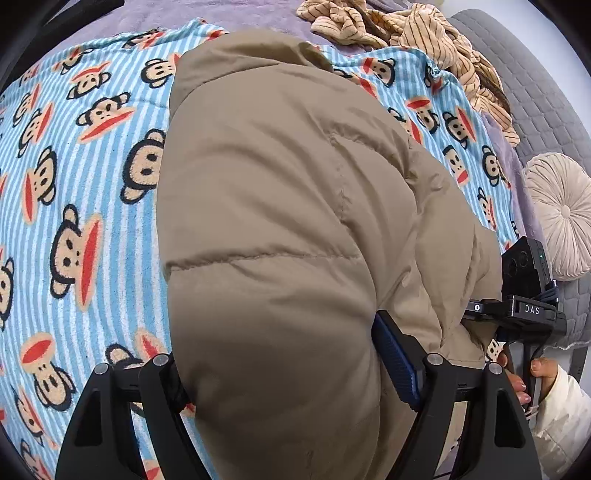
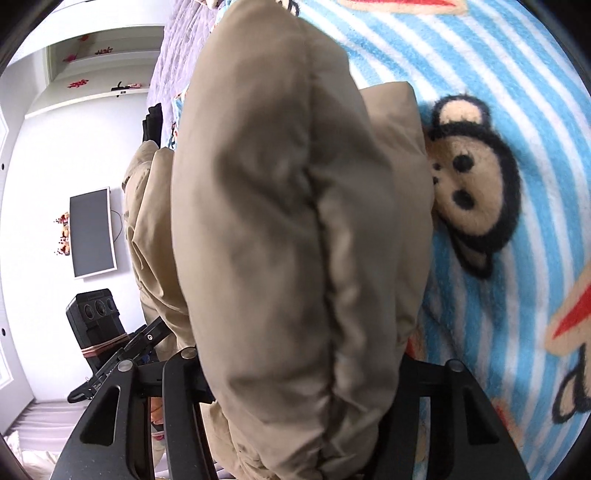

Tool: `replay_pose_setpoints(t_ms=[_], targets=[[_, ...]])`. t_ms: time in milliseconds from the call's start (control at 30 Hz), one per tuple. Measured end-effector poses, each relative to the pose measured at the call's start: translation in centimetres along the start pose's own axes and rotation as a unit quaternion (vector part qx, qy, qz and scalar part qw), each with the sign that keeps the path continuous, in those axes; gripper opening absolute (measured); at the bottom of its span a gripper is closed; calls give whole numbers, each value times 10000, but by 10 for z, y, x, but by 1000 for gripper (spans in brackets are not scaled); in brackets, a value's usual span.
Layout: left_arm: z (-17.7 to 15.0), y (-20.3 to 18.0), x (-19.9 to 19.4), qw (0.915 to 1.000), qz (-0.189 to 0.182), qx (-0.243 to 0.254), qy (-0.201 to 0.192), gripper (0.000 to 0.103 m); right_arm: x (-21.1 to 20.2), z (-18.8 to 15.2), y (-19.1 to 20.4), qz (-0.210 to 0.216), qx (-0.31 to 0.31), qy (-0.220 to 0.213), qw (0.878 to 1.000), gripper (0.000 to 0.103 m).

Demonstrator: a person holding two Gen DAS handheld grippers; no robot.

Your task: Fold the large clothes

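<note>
Jacket first: the tan, puffy quilted jacket (image 1: 288, 229) fills both wrist views, and each gripper has a thick roll of its padding between its jaws. In the left wrist view the left gripper (image 1: 280, 373) is clamped across a fat bulge of the hem end, the blue-padded finger (image 1: 397, 362) pressing into the fabric on one side while the other finger is buried under the bulge. The wide stance looks like a consequence of the bulk: down filling will not compress to a thin pinch. In the right wrist view the right gripper (image 2: 299, 373) likewise bites on a stitched, seamed fold of the same jacket (image 2: 280, 221), the cloth bulging up between the black fingers and hiding the pads.

Gripping two spots along one edge reads as preparation to carry that edge over the body in a single fold, keeping it straight.

Beyond the jaws, the jacket lies on a blue-and-white striped fleece blanket with cartoon monkey faces (image 1: 74, 184), spread over a bed. A crumpled beige striped garment (image 1: 406, 33) sits at the far edge, apart from the jacket, near a round pleated cream cushion (image 1: 561, 214). A hand in a pale sleeve (image 1: 532, 376) holds the other gripper's handle.
</note>
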State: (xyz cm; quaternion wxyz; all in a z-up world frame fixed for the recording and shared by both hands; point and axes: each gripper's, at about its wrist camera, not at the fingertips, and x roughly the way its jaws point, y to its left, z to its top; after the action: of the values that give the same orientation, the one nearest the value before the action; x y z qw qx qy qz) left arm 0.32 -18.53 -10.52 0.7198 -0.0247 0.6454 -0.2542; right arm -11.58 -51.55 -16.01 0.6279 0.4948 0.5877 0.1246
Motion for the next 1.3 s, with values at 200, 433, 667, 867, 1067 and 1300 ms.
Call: replay_pose_setpoints(t_ms=[200,433,667,867,1067,1300], targets=[[-7,-1,-14,9999,80,69,-77,82,13,-4,12,29,-76,-8,10000,57],[-12,1,-30,9999,-30,5,-156,82,21,-5,26,130,-155,-56,9998,58],[-11,7,-44,9989,-336,104,-302,82,36,-10,42,190,-231,-86,9995,58],[-3,37,-66,9974,-505,239,-448,82,58,-15,69,205,-297,-217,9991,58],[12,91,-91,9971,-482,398,-431,82,104,-29,109,236,-259,-440,9984,58],[30,177,-136,9962,-44,111,-864,82,189,-18,177,382,-493,-232,9978,58]])
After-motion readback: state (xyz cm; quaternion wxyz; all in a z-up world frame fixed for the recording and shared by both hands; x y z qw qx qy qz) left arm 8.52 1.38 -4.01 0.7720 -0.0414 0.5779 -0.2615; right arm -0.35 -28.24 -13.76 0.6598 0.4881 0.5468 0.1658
